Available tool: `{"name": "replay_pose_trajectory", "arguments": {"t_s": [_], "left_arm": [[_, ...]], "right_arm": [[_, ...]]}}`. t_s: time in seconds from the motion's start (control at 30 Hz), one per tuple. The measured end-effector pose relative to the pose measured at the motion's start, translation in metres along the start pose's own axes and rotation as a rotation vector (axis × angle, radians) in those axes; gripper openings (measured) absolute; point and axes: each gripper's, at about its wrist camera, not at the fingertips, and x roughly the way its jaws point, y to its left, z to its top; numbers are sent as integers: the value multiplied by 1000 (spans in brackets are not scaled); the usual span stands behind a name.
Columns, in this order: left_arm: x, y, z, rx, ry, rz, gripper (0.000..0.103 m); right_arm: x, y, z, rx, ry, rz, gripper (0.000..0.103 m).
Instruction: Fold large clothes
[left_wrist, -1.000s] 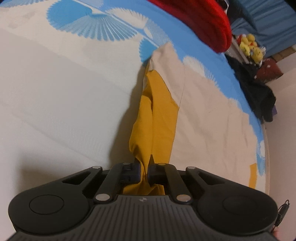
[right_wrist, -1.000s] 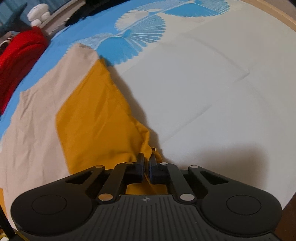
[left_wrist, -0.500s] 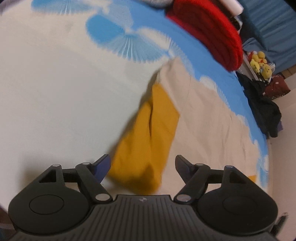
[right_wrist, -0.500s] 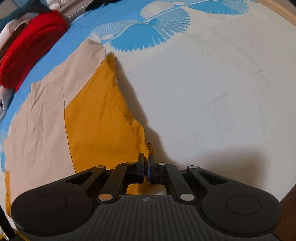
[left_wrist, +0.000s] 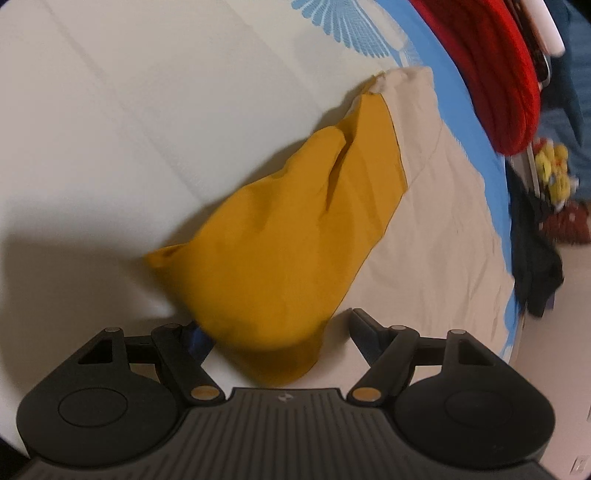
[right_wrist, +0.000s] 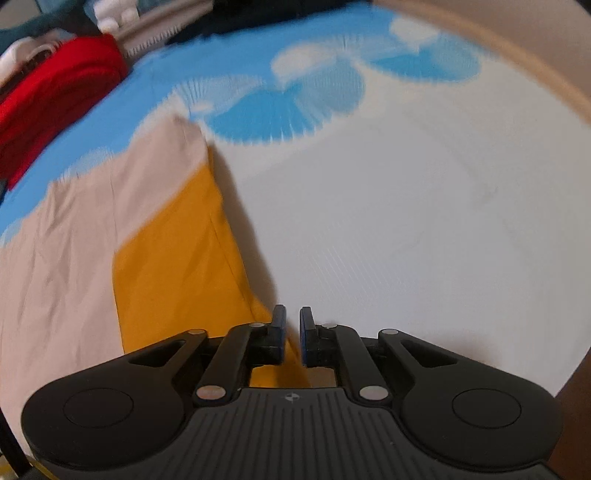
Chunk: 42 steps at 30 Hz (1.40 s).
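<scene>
A large garment with beige and mustard-yellow panels lies on the bed. In the left wrist view the yellow part (left_wrist: 280, 236) is folded over the beige part (left_wrist: 443, 206) and lies bunched just ahead of my left gripper (left_wrist: 275, 325), which is wide open and holds nothing. In the right wrist view the yellow panel (right_wrist: 173, 266) and beige part (right_wrist: 74, 236) lie flat to the left. My right gripper (right_wrist: 291, 321) has its jaws slightly apart, above the yellow edge, with no cloth clamped between them.
The bed sheet (right_wrist: 406, 229) is white with blue fan patterns (right_wrist: 280, 107). A red folded cloth (left_wrist: 495, 70) lies at the far side, also in the right wrist view (right_wrist: 55, 92). Dark clothes (left_wrist: 535, 258) and yellow plush toys (left_wrist: 554, 170) sit beyond the bed edge.
My left gripper opened and let go of the yellow cloth, which dropped onto the beige part. My right gripper, shut on the yellow edge before, has parted its jaws and released it.
</scene>
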Motion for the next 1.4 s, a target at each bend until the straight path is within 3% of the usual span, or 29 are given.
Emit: {"name": "replay_pose_trajectory", "arguments": {"t_s": [0.1,0.17,0.27,0.33,0.53,0.6,0.7,0.77,0.8,0.9,1.07,1.17,1.2,1.23,1.3,1.4], "left_arm": [[7,-10,1,-16,-42,-13,79],[8,-14,2,-20,-74,1,73],[9,-20,-1,-9,-106,8,46],[5,-28,-3,33,-126,8,27],[-20,-62,-22,201,-224,49,19],[-25,-71,-29,246,-248,71,19],[-26,-81,-35,278,-262,100,21],[-25,-76,-33,246,-250,95,28],[-23,-73,-31,226,-240,94,34],[-16,-61,-19,163,-191,73,38],[-2,-43,0,82,-121,42,39],[2,-45,3,101,-113,56,39],[2,-47,2,117,-119,64,37],[1,-50,0,136,-129,68,27],[-5,-59,-4,182,-161,72,20],[-22,-82,-17,269,-233,82,16]], "right_arm": [[-11,13,8,-37,-69,60,8],[-18,32,9,-96,-109,112,8],[-26,70,6,-207,-148,214,9],[-26,98,0,-269,-132,318,10],[-11,187,-32,-494,-35,474,11],[1,209,-43,-541,12,472,11],[38,232,-64,-621,142,331,11],[57,237,-71,-636,187,258,11],[62,239,-70,-619,194,249,11],[67,239,-63,-564,205,241,11],[64,246,-70,-603,191,235,11],[60,244,-70,-588,194,246,11],[62,245,-71,-585,194,249,11],[61,246,-71,-583,193,252,11],[59,245,-70,-575,190,264,11],[50,240,-61,-548,163,285,11]]}}
